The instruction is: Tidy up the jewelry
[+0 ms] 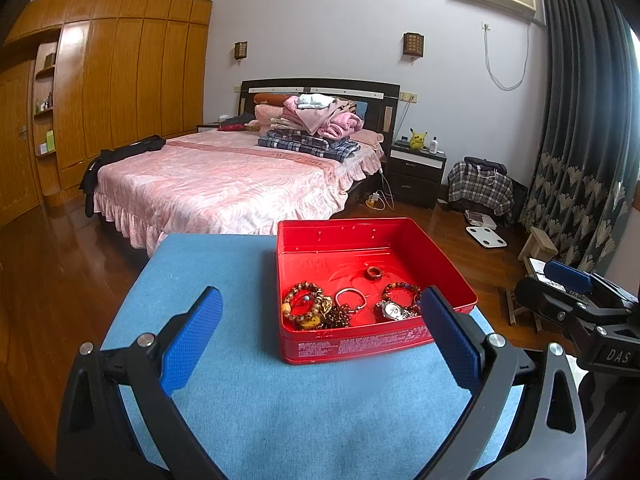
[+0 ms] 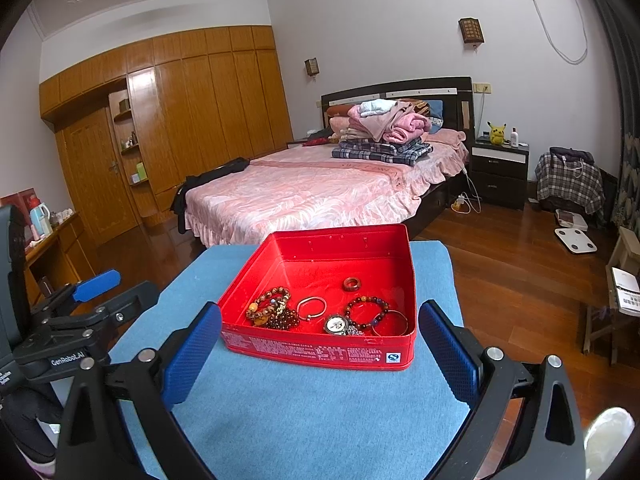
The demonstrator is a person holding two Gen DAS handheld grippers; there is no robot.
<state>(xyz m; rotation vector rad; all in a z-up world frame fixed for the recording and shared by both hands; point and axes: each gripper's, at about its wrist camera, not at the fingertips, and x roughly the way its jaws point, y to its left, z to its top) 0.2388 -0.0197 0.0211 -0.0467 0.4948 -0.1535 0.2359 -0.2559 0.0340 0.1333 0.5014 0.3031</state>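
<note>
The left gripper [image 1: 320, 332] has its 2 blue pads spread wide and empty; the red tin [image 1: 372, 336] sits ahead of them and off toward the right finger [image 1: 448, 336], which overlaps its near right corner and hides part of the watch [image 1: 394, 310]. The right gripper [image 2: 320, 344] is likewise open with nothing held, and here the tin lies straight ahead between the fingers, so this hand looks better lined up. All the jewelry rests inside the tin on the blue cloth [image 2: 312, 412]: beaded bracelets [image 2: 272, 308] tangled leftmost, silver bangle [image 2: 312, 307], then a brown ring [image 2: 352, 283] farther back. Individual strands in the tangle are hard to separate.
</note>
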